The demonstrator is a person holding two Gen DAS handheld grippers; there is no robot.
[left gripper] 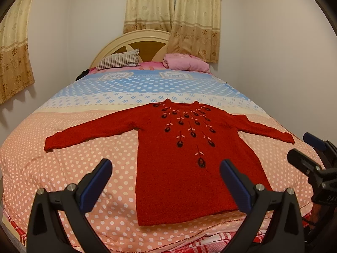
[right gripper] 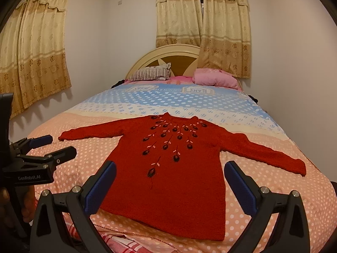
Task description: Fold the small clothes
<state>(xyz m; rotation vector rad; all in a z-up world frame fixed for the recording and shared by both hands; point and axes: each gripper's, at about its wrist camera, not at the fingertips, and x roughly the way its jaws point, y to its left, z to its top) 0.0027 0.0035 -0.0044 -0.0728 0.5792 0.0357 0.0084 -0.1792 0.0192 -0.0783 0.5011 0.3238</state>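
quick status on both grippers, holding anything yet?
Left gripper: jaws open, empty, above the red sweater.
Right gripper: jaws open, empty, also above it.

**Warm indoor light, heavy fisheye warp**

Both my views are evenly lit and warm yellowish, looks like an overhead room lamp. Closed curtains (right gripper: 225,27) throw scalloped shadows on the wall (left gripper: 273,42) below their hems. Soft shadows fall under my left gripper (left gripper: 166,181) and right gripper (right gripper: 170,186). No glare, no motion blur. Black vignette in all corners; the bed (left gripper: 63,168) bulges and the walls curve at the edges. Far pillows slightly soft.
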